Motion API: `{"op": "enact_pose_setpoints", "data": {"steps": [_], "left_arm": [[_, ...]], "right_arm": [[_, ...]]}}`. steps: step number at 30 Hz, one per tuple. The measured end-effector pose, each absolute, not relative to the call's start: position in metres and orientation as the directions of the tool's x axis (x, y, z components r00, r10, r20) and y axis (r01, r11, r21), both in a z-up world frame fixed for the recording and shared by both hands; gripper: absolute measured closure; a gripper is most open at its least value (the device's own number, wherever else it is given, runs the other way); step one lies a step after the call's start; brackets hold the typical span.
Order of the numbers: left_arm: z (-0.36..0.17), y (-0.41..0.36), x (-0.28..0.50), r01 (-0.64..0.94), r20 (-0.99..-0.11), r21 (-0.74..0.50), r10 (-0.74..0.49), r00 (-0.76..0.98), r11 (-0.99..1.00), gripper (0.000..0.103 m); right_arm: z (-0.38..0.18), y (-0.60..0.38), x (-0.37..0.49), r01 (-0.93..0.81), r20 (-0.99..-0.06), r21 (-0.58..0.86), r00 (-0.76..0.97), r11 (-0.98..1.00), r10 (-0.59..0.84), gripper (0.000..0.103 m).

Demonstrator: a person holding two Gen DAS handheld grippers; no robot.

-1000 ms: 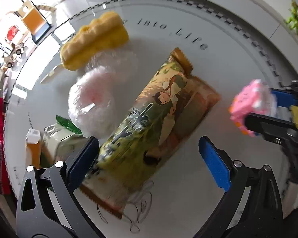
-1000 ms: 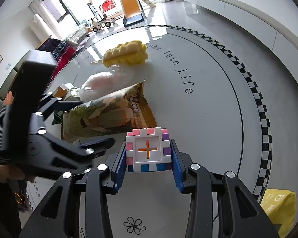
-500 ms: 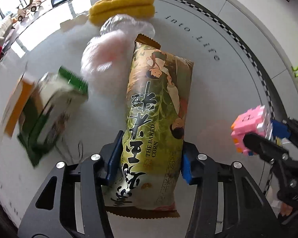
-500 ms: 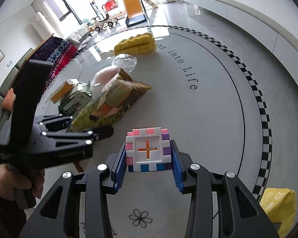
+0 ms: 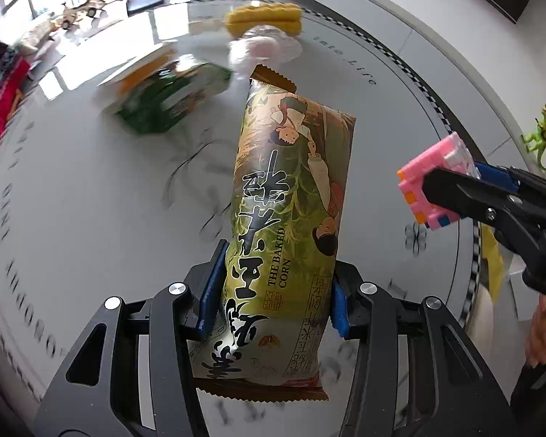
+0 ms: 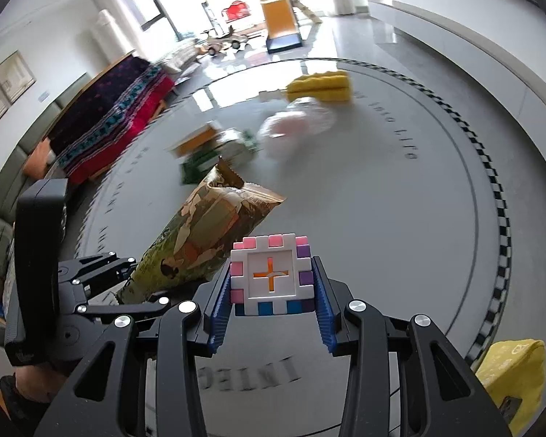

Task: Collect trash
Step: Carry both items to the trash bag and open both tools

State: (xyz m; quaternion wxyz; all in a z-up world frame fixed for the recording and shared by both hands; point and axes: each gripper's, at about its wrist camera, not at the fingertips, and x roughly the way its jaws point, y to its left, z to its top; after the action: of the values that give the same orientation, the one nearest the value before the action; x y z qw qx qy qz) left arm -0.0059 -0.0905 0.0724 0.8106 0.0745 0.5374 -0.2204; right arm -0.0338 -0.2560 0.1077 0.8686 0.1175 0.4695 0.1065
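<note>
Right between the blue pads of the left tongs (image 5: 273,291) sits the snack bag (image 5: 291,218), clamped at its lower half, standing up off the round table (image 5: 91,218) with its brown crimped end pointing away. To the right of them, the right tongs (image 6: 273,291) are shut on a pink and white block cube (image 6: 271,275), its orange cross facing the camera. Below the right tongs and off to their right, a yellow bag (image 6: 513,371) hangs at the table's edge. Farther out beyond the snack bag's tip lies a blurred green and orange carton (image 5: 167,98), then a crumpled clear plastic bag (image 5: 265,51) just beside it, and past that a yellow sponge (image 5: 264,18). A green toy dinosaur (image 5: 538,134) stands off the table, far right.
</note>
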Motion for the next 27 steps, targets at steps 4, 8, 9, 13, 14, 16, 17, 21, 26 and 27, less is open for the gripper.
{"op": "enact_pose_setpoints", "data": {"steps": [4, 8, 9, 13, 14, 16, 17, 21, 26, 27], "left_arm": [[0.083, -0.052, -0.038, 0.391, -0.888, -0.113, -0.27, 0.373, 0.913, 0.056], [0.09, -0.016, -0.062, 0.332, -0.877, -0.118, -0.255, 0.408, 0.936, 0.056], [0.092, -0.002, -0.073, 0.31, -0.873, -0.118, -0.247, 0.42, 0.943, 0.056], [0.09, 0.03, -0.096, 0.246, -0.864, -0.126, -0.228, 0.449, 0.961, 0.056], [0.089, 0.038, -0.102, 0.23, -0.862, -0.126, -0.221, 0.456, 0.965, 0.056], [0.088, 0.06, -0.119, 0.194, -0.858, -0.128, -0.206, 0.471, 0.973, 0.056], [0.087, 0.073, -0.13, 0.169, -0.856, -0.131, -0.198, 0.478, 0.977, 0.056], [0.077, 0.107, -0.157, 0.087, -0.851, -0.137, -0.162, 0.499, 0.987, 0.056], [0.062, 0.16, -0.208, -0.044, -0.846, -0.152, -0.106, 0.522, 0.987, 0.056], [0.058, 0.173, -0.222, -0.081, -0.848, -0.15, -0.087, 0.523, 0.985, 0.056]], "right_arm": [[0.115, -0.224, -0.049, -0.132, -0.786, 0.304, 0.525, 0.943, 0.327, 0.061], [0.121, -0.188, -0.065, -0.197, -0.782, 0.299, 0.51, 0.934, 0.359, 0.061], [0.122, -0.177, -0.071, -0.218, -0.78, 0.298, 0.506, 0.929, 0.369, 0.061], [0.127, -0.14, -0.09, -0.287, -0.777, 0.287, 0.489, 0.914, 0.397, 0.061], [0.127, -0.13, -0.095, -0.306, -0.778, 0.284, 0.481, 0.908, 0.405, 0.061], [0.125, -0.111, -0.103, -0.338, -0.781, 0.278, 0.466, 0.899, 0.417, 0.061], [0.125, -0.102, -0.107, -0.354, -0.782, 0.275, 0.458, 0.894, 0.422, 0.061], [0.12, -0.062, -0.127, -0.424, -0.787, 0.27, 0.42, 0.864, 0.452, 0.061], [0.111, -0.004, -0.164, -0.54, -0.794, 0.252, 0.359, 0.803, 0.49, 0.061], [0.107, 0.011, -0.175, -0.572, -0.799, 0.249, 0.335, 0.782, 0.5, 0.061]]}}
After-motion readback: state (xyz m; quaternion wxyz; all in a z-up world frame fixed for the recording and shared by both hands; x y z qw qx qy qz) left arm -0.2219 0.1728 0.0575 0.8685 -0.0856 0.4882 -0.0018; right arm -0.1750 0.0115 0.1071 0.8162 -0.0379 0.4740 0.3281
